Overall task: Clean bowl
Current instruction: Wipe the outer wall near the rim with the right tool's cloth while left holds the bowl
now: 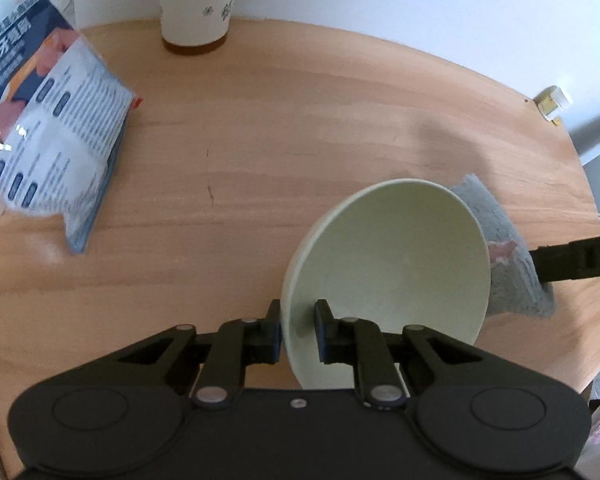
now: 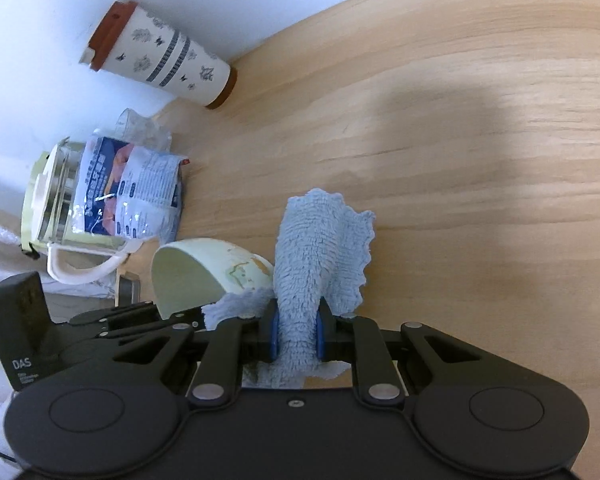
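Observation:
A pale green bowl (image 1: 396,264) is tilted on its side above the wooden table (image 1: 260,160), its inside facing the camera. My left gripper (image 1: 298,328) is shut on the bowl's rim, one pad outside the wall and one inside. A fluffy light blue cloth (image 2: 320,248) hangs forward from my right gripper (image 2: 296,338), which is shut on it. In the left wrist view the cloth (image 1: 512,264) lies behind the bowl's right edge, with the right gripper's body at the frame's right. From the right wrist the bowl (image 2: 204,272) shows just left of the cloth, touching it.
A white patterned cup with a brown base (image 1: 198,4) stands at the table's back edge. A printed plastic packet (image 1: 48,128) leans at the left, against a glass jug (image 2: 56,196). A small bottle (image 1: 552,102) sits at the far right rim.

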